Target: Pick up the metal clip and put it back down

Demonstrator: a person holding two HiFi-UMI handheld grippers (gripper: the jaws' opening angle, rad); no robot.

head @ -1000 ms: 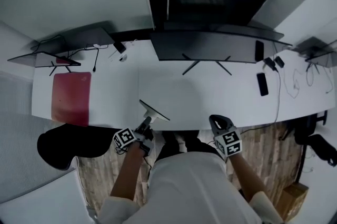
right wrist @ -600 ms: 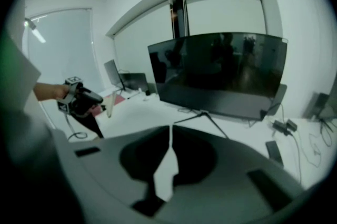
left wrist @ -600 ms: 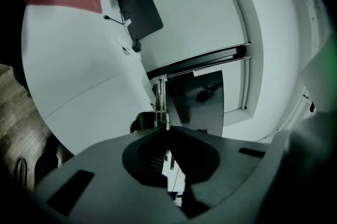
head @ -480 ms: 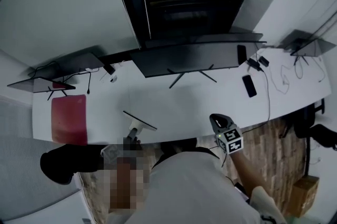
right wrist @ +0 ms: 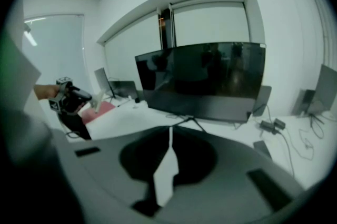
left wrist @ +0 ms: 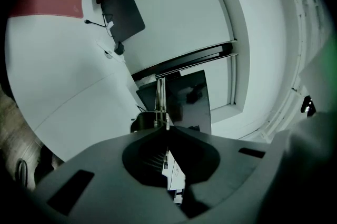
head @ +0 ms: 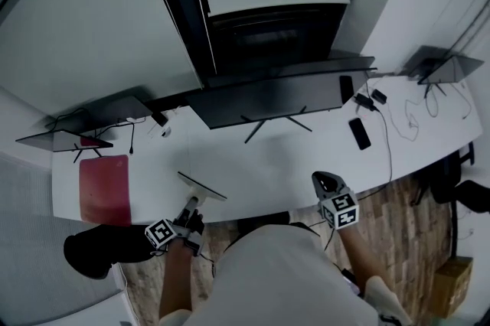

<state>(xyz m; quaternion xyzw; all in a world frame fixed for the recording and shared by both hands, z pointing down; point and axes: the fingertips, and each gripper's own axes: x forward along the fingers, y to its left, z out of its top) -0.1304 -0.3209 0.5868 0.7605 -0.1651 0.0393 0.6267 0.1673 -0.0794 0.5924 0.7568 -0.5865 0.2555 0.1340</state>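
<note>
1 half seems done: the left hand-held gripper (head: 191, 210) is clamped on the metal clip (head: 203, 187), held above the desk (head: 268, 164). Next, lower it gently. The right hand-held gripper (head: 323, 180) has its jaws together, empty.

Left gripper (head: 191, 208), lower left, clamps the metal clip (head: 201, 187). Right gripper (head: 325, 180), lower right, jaws together, empty.
</note>
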